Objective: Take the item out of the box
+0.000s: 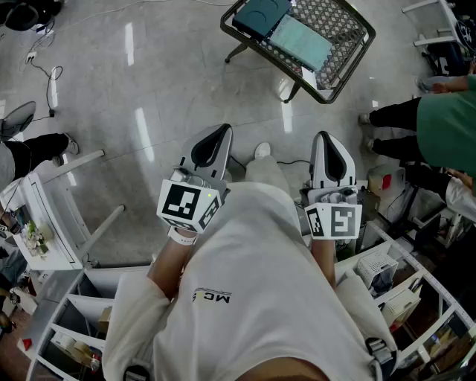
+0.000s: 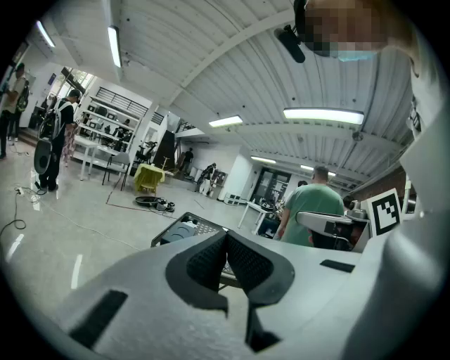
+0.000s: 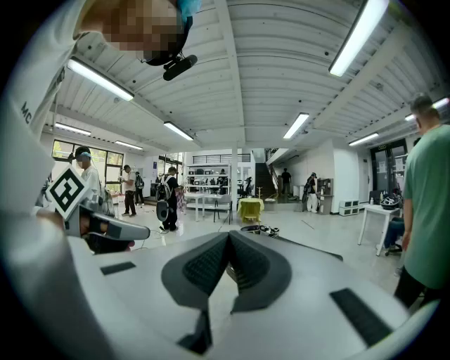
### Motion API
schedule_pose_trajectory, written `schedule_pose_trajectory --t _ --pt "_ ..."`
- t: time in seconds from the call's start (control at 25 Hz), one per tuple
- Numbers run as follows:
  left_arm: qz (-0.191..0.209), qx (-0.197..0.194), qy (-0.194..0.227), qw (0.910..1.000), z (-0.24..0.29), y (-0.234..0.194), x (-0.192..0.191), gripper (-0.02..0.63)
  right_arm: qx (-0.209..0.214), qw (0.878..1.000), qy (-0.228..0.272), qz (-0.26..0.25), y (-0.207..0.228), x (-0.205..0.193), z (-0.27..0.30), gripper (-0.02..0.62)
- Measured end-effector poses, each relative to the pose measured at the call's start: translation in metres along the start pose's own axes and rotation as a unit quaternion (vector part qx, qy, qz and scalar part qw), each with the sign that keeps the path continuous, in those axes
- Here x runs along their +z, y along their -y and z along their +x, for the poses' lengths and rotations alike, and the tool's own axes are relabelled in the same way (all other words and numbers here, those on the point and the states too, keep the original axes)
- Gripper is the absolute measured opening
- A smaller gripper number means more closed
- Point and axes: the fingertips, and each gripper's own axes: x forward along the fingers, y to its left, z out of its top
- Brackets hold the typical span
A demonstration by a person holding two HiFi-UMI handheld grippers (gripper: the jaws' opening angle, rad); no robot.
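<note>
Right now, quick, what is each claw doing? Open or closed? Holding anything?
Left claw: closed, holding nothing.
Right claw: closed, holding nothing.

Both arms reach forward side by side; left gripper [image 1: 212,146] and right gripper [image 1: 330,158] have jaws closed together, empty.

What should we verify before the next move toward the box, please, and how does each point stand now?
1. Left gripper empty: ok, jaws together on nothing.
2. Right gripper empty: ok, jaws together on nothing.
3. Jaws open for a grasp: not ok, both shut.
4. Mesh rack within reach: not ok, a stretch of floor lies between.
5. Which thing on it is the box: cannot tell; a dark case and a teal flat piece lie there.
</note>
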Motion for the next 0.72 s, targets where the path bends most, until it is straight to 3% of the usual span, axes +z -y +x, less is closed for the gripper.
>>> schedule_pose_trajectory --t 0.24,0.52,0.72 --pt "0.032 -0.015 0.011 0.9993 0.009 0.046 0.004 0.025 0.012 1.0 0.01 0.02 0.015 -0.007 -0.023 0.015" --pt "0.061 -0.003 0.0 0.9981 0.028 0.083 0.001 0.026 0.013 0.998 0.041 0.037 0.06 -0.007 -0.042 0.015" --pt "0.072 0.016 0.012 0.9972 0.055 0.109 0.011 0.025 0.055 0.997 0.056 -0.002 0.091 -0.005 -0.048 0.015"
